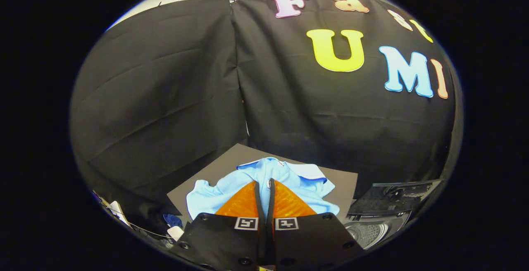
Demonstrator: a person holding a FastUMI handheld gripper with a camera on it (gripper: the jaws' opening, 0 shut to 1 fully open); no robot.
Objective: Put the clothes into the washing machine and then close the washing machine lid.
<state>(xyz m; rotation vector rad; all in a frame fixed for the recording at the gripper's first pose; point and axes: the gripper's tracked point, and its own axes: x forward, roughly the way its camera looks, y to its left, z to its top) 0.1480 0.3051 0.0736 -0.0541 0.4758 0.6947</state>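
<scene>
The gripper hangs above a crumpled light-blue fabric garment, its two fingers pressed almost together with only a thin slit between them and nothing visibly caught there. The garment lies on a dark grey flat mat, toward its near edge. Beside the mat's right edge stands the washing machine, lid up, its perforated drum exposed.

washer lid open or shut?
Open: the lid stands raised behind the bare drum. Shirt lies outside, beyond the closed gripper.
</scene>
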